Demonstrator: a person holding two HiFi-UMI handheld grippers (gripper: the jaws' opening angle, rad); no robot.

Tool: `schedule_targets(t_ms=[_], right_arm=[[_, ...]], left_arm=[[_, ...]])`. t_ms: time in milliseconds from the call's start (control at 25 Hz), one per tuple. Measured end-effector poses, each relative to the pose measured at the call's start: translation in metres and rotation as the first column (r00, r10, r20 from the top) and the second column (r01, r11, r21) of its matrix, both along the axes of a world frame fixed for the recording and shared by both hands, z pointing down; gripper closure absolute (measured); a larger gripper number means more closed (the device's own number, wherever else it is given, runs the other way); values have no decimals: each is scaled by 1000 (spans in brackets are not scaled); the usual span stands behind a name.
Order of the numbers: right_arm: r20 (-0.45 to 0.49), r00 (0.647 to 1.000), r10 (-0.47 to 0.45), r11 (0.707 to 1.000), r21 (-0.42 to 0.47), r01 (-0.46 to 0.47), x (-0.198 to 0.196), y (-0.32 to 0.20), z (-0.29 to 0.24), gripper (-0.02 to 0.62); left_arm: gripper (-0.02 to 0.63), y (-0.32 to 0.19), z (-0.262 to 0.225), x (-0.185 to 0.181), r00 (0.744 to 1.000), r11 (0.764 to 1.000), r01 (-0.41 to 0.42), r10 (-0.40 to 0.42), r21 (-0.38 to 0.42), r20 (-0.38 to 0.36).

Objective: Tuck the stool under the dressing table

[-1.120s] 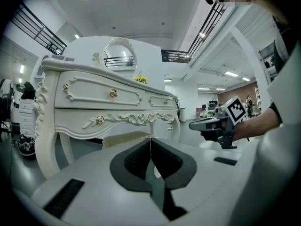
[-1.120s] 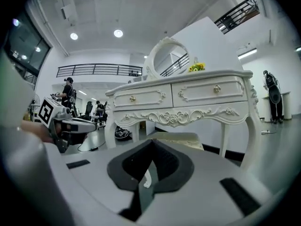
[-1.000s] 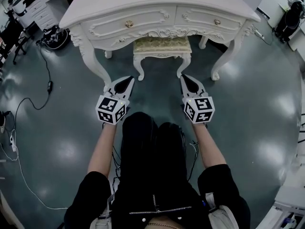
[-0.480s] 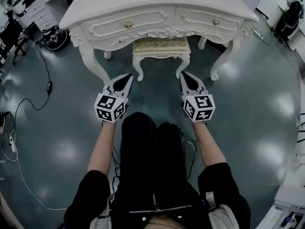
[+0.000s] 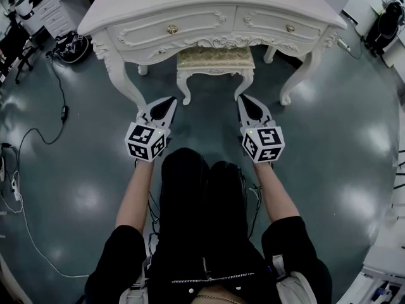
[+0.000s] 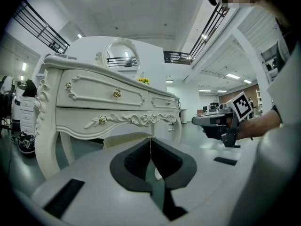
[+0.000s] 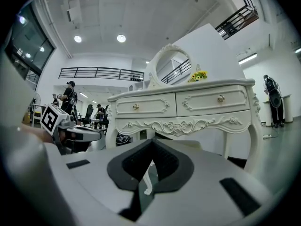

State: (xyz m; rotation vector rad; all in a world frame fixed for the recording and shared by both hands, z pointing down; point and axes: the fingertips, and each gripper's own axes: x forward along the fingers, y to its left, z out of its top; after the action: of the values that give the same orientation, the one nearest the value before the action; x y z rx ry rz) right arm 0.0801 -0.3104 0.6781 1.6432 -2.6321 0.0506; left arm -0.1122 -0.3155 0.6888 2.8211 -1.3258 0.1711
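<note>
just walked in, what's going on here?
A person kneels facing a white dressing table with a gripper in each hand. The stool already sits mostly under the table, with only its front edge and two front legs showing. The left gripper and the right gripper both have their jaws together with nothing between them. They point level at the stool's front legs and appear to stop just short of them.

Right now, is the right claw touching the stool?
Cannot tell. In the head view the right claw ends right beside a leg of the stool, with neither gap nor contact plain.
</note>
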Motion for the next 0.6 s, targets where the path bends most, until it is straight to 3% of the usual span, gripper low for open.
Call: schedule_targets(t_ms=[440, 600], right_arm=[[5, 1000, 8, 1000, -19, -8, -3, -22, -10, 589], [12, 1000, 25, 996, -89, -24, -7, -26, -48, 591]], left_arm=[[584, -22, -11, 7, 1000, 1000, -21, 21, -17, 13], [584, -25, -43, 12, 998, 995, -47, 50, -88, 31]])
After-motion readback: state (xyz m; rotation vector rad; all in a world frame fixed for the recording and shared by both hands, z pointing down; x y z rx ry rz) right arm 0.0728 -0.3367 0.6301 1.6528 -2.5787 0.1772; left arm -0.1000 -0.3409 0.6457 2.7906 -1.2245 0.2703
